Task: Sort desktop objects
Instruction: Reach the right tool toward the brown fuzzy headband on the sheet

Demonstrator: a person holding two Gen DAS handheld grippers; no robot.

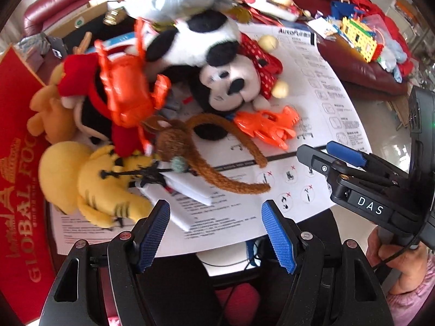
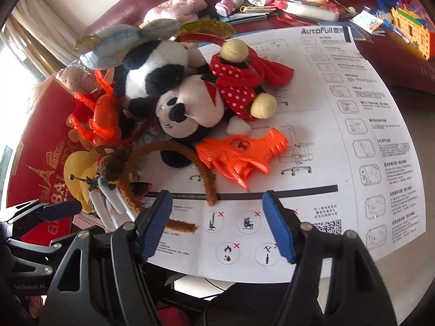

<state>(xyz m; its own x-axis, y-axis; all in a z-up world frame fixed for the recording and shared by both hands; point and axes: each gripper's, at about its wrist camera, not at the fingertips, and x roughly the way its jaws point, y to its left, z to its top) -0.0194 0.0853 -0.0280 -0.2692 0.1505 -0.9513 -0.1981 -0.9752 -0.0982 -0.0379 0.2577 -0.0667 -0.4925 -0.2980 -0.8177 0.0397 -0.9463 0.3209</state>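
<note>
A heap of toys lies on a white instruction sheet [image 2: 339,103]: a Minnie Mouse plush [image 2: 206,103], a panda plush [image 2: 155,70], an orange plastic crab [image 1: 127,92], an orange toy water gun [image 2: 242,152], a brown fuzzy headband [image 2: 174,163] and a yellow tiger plush [image 1: 100,184]. My left gripper [image 1: 216,233] is open and empty, near the sheet's front edge by the tiger. My right gripper [image 2: 217,225] is open and empty, just short of the water gun; it also shows in the left wrist view [image 1: 326,154].
A red gift box [image 1: 19,163] lies at the left. A dark red sofa [image 2: 402,62] behind holds a yellow building-block toy [image 1: 359,38] and loose clutter. A small white booklet [image 1: 185,190] lies under the headband.
</note>
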